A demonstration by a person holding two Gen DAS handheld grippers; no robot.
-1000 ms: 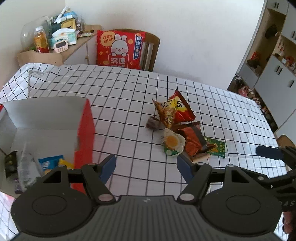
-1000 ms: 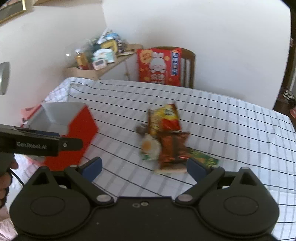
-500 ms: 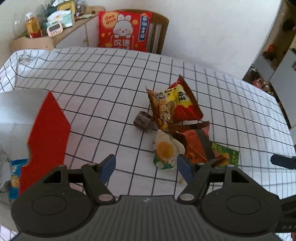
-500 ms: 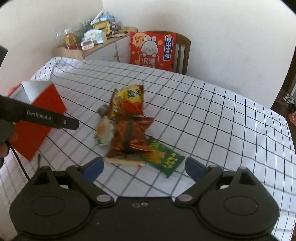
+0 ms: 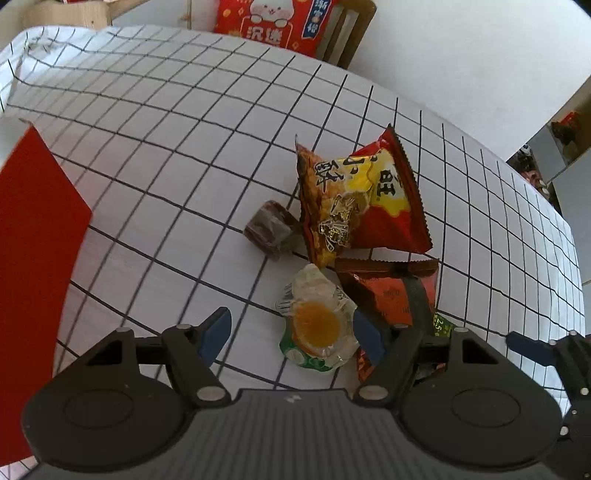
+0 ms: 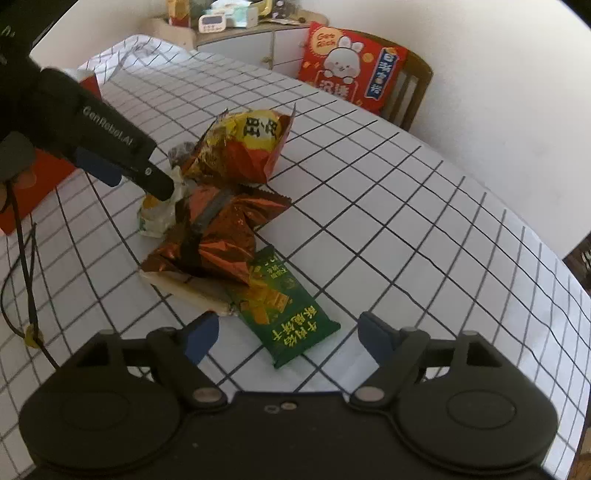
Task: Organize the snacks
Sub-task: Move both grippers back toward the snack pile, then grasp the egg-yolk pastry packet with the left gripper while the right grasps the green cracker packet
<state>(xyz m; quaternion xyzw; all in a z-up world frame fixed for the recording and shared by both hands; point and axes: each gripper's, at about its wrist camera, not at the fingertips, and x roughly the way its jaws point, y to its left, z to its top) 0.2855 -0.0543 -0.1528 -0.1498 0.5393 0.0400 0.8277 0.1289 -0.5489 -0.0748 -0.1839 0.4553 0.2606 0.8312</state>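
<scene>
A pile of snacks lies on the checked tablecloth. My left gripper point(image 5: 291, 334) is open, its fingers on either side of a clear jelly cup point(image 5: 317, 325) with an orange centre. Behind the cup lie a small brown candy point(image 5: 269, 227), a red-yellow chip bag point(image 5: 358, 199) and a dark orange foil bag point(image 5: 391, 291). My right gripper point(image 6: 284, 338) is open just above a green packet point(image 6: 291, 317). The foil bag point(image 6: 218, 236), a beige bar point(image 6: 184, 288) under it and the chip bag point(image 6: 247, 147) lie beyond. The left gripper shows at the left of the right wrist view point(image 6: 122, 166).
A red box point(image 5: 33, 236) stands at the table's left edge. A chair with a red rabbit cushion point(image 6: 351, 70) stands at the far side. A cabinet with clutter point(image 6: 236, 18) is behind the table. A black cable point(image 6: 22, 258) hangs at the left.
Both grippers have moved forward and down toward the snack pile. The left one has swung right, away from the red box, to the jelly cup. The right one has closed in on the green packet.
</scene>
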